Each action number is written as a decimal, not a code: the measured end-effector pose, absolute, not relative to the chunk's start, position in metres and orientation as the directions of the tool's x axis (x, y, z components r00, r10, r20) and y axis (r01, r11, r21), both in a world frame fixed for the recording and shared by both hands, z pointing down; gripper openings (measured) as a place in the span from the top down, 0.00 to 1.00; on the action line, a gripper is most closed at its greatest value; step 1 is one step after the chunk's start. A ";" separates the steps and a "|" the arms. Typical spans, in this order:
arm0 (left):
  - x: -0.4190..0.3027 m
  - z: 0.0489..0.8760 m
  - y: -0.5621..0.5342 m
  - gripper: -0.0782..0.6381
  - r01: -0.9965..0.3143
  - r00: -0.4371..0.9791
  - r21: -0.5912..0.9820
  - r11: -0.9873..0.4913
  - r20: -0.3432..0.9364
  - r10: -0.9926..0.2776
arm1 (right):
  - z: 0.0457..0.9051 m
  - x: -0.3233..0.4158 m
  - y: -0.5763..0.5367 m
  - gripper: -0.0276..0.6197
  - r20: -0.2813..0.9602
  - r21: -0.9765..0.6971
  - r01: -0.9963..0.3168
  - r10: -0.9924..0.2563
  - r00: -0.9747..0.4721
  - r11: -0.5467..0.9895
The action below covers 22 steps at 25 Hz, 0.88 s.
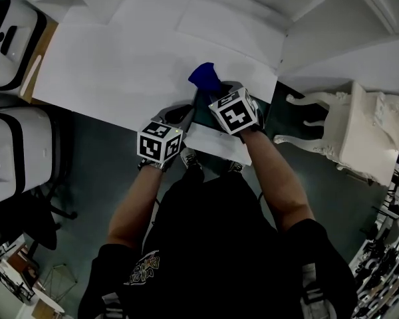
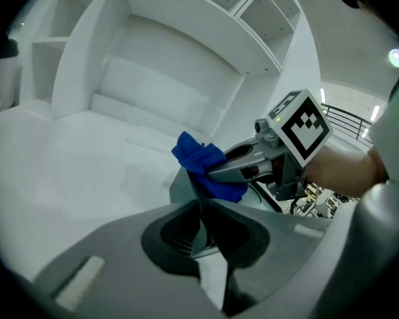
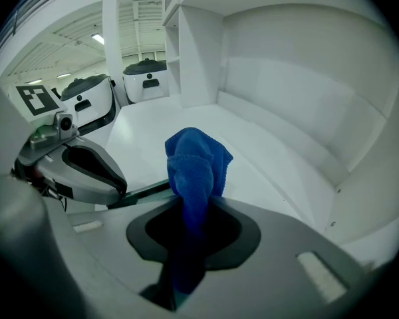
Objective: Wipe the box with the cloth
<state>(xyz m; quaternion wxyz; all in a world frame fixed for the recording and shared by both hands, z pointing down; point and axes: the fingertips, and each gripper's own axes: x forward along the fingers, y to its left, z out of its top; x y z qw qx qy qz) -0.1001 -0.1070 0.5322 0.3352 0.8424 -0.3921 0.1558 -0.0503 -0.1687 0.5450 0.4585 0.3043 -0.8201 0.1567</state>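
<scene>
- Our right claw [image 3: 189, 208] gripped the blue cloth [image 3: 196, 158], which bunched out ahead of its tips, seemingly ready for wiping
- Our left claw [image 2: 203, 208] clamped the box [image 2: 178, 185] by its edge, likely to steady it beside the cloth

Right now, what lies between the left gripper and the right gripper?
The blue cloth, clamped in the right gripper, sits between them, by the box edge that the left gripper pinches; the left gripper view shows it.

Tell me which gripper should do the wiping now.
The right gripper: its jaws are shut on the blue cloth, while the left gripper is shut on the box wall, probably steadying it.
</scene>
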 end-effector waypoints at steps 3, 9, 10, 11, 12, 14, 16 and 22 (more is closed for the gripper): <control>-0.101 0.532 -0.107 0.84 -0.770 0.638 0.430 -0.471 0.529 -0.559 | 0.545 -0.036 -0.168 0.81 0.853 0.026 -0.660 -0.361 -0.377 0.750; -0.102 0.532 -0.107 0.84 -0.777 0.630 0.422 -0.468 0.535 -0.564 | 0.545 0.002 -0.165 0.81 0.857 0.030 -0.704 -0.381 -0.348 0.709; -0.102 0.533 -0.107 0.84 -0.777 0.629 0.422 -0.467 0.536 -0.563 | 0.545 0.007 -0.164 0.81 0.857 0.031 -0.713 -0.385 -0.341 0.701; -0.102 0.533 -0.107 0.85 -0.778 0.628 0.421 -0.466 0.537 -0.563 | 0.545 0.013 -0.163 0.81 0.858 0.034 -0.719 -0.390 -0.335 0.694; -0.102 0.533 -0.106 0.85 -0.780 0.626 0.420 -0.465 0.539 -0.563 | 0.545 0.019 -0.162 0.81 0.858 0.036 -0.725 -0.394 -0.330 0.687; -0.102 0.533 -0.106 0.85 -0.782 0.623 0.416 -0.464 0.542 -0.564 | 0.545 0.032 -0.159 0.81 0.860 0.039 -0.739 -0.399 -0.318 0.673; -0.102 0.532 -0.106 0.85 -0.784 0.621 0.414 -0.463 0.543 -0.566 | 0.545 0.046 -0.157 0.82 0.864 0.044 -0.753 -0.403 -0.301 0.656; -0.101 0.533 -0.106 0.85 -0.791 0.612 0.409 -0.455 0.547 -0.572 | 0.547 0.079 -0.151 0.81 0.869 0.057 -0.787 -0.419 -0.264 0.615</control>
